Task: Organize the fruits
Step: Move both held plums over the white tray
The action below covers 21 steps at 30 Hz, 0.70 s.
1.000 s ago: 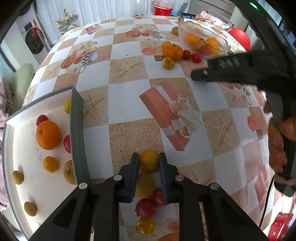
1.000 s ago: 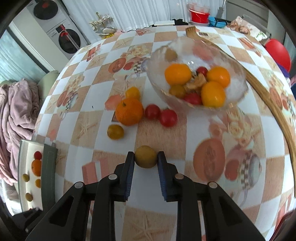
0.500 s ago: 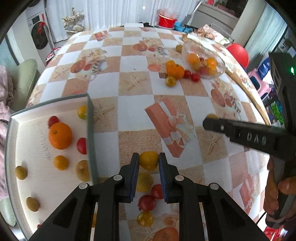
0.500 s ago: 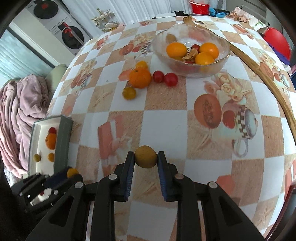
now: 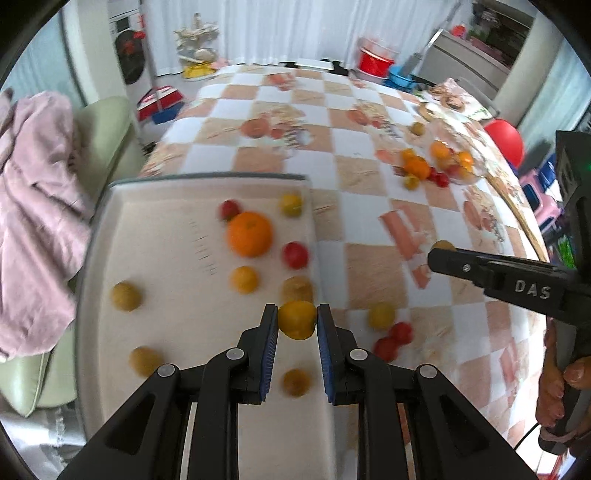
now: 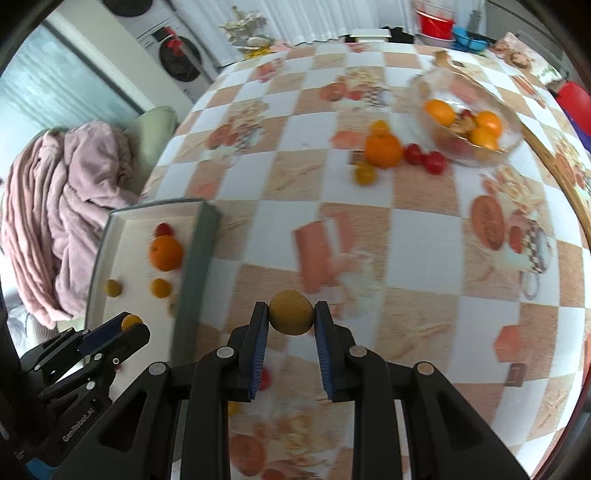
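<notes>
Showing matt black plastic on left tongs [image 5: 297, 325] and right tongs [image 6: 291, 318]; appearing glossy, printed tablecloth [image 6: 424, 236]; looking clear glass, bowl [image 6: 511, 146]; reading soft, pink blanket [image 6: 55, 206].

White curtains [image 5: 280, 29] hang at top centre; a pink blanket [image 5: 33, 206] drapes a green chair [image 5: 107, 129] at left.

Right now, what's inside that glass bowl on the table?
The glass bowl holds three orange fruits, something small and red, and a brownish piece among them. Whatever lies beneath that pile is covered, and blur hides finer detail.
</notes>
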### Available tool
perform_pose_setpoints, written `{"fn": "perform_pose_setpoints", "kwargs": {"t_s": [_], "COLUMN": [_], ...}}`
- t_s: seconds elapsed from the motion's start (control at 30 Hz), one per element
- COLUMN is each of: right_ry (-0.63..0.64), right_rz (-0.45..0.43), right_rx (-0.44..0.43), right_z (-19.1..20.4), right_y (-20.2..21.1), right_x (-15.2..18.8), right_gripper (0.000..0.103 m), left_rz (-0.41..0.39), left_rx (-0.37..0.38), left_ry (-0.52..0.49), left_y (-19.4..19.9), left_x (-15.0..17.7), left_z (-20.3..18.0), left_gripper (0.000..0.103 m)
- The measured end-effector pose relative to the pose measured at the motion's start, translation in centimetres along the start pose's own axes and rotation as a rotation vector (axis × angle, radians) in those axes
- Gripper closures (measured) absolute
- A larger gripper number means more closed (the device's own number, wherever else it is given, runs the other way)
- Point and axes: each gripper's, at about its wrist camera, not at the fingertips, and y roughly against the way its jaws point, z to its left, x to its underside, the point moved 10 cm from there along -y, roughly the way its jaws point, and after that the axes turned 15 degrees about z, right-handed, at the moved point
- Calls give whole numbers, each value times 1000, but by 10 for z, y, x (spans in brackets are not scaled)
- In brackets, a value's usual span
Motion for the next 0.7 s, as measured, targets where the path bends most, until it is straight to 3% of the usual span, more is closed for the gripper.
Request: {"fn": "perform_pose_setpoints", "kwargs": {"t_s": [0.3, 0.7], "right_ry": [104, 166], "right_rz": [31, 99], "right_rx": [-43, -41], "right_z": [70, 116], "right_y": [-15, -50], "right_x": [-1, 13], "right_gripper": [76, 76], "left_rz": [-22, -31], "left_rx": [-43, -95], "left_ry": [85, 110], "left_y": [5, -13], "left_x": [1, -43], "left_z": [57, 102], "left_gripper": [80, 80]}}
